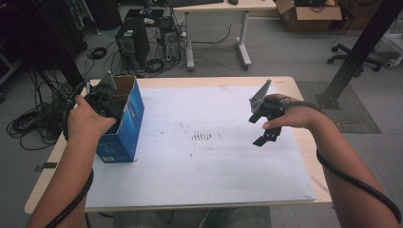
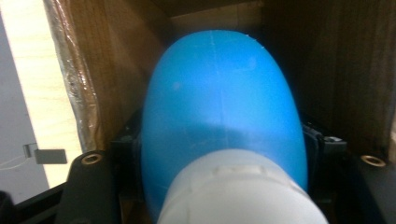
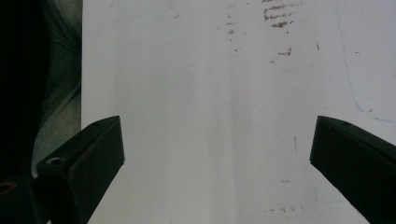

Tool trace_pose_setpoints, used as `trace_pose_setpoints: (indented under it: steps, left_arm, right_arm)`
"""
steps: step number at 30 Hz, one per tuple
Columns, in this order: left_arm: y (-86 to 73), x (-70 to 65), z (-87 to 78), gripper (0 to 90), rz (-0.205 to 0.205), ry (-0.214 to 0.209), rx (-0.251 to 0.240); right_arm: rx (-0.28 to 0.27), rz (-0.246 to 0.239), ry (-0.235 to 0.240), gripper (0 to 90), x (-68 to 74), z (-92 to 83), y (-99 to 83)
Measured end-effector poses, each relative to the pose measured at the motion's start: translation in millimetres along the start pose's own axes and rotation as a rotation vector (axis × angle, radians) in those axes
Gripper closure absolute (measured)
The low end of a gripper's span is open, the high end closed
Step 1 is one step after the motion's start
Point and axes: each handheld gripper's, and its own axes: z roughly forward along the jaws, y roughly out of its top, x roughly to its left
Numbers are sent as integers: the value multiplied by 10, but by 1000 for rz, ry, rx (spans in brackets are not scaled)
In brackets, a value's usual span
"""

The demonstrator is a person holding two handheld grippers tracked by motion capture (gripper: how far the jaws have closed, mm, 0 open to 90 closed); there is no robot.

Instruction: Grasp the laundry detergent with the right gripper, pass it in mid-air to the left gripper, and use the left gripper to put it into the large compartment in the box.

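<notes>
Over the left edge of the tabletop (image 1: 304, 142), the left gripper (image 1: 102, 102) reaches down into the open top of a blue cardboard box (image 1: 124, 124) that stands upright near the far left corner. Its own view shows its jaws clamped on a blue bottle with a white cap (image 2: 224, 121); the bottle's blue body sits squarely between the two black jaws, white cap toward the camera, with the brown inner walls of the box close on either side. The bottle is thus inside the box and under grip. The right gripper (image 1: 266, 124) hangs above the white sheet (image 1: 204, 156) toward the right edge, well apart from the box, jaws spread wide with nothing between them and only the marked sheet beneath. Judgement: the step in hand is either lowering the bottle into the box or drawing it out; the pictures do not settle which. In either case the path should be kept straight and parallel to the box walls, since the clearance looks tight and a tilted bottle could snag the cardboard or tip the box. The grip should not be released until the bottle rests on a firm surface. The free right gripper could steady the box wall.
</notes>
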Motion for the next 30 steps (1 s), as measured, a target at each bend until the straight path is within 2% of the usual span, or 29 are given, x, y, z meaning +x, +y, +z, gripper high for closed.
trace_pose_setpoints:
  steps: [13,18,24,26,30]
  left_arm:
    - [-3,-19,-52,328,1,8,-7]
    - [-11,-35,-141,304,-6,6,-20]
    - [-22,-45,-230,302,-1,34,-27]
    - [-30,-36,-263,292,-4,23,-36]
    - [-43,-45,-332,279,1,37,-49]
  right_arm:
    - [1,-2,-1,30,-1,6,-5]
    - [-2,-2,-3,30,-1,-3,1]
    - [-6,-4,-3,30,2,15,11]
    - [-8,-6,-2,30,2,15,14]
    - [-10,-9,-4,30,-1,9,18]
